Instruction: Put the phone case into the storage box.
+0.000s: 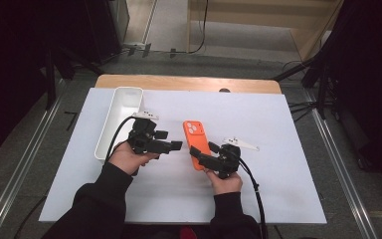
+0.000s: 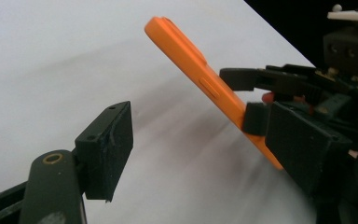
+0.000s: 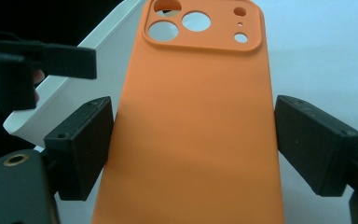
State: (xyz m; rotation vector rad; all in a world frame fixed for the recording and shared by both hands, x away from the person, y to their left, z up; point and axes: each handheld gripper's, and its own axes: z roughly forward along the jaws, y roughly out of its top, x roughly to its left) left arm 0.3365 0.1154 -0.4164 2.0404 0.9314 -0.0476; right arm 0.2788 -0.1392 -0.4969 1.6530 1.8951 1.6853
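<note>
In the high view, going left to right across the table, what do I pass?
white bin → left gripper → orange phone case → right gripper

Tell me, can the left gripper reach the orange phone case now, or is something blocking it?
Probably yes. The left gripper points at the orange phone case with bare white table between them. Its jaws are open and hold nothing. The right gripper grips the case's lower part, so the upper part is free.
</note>
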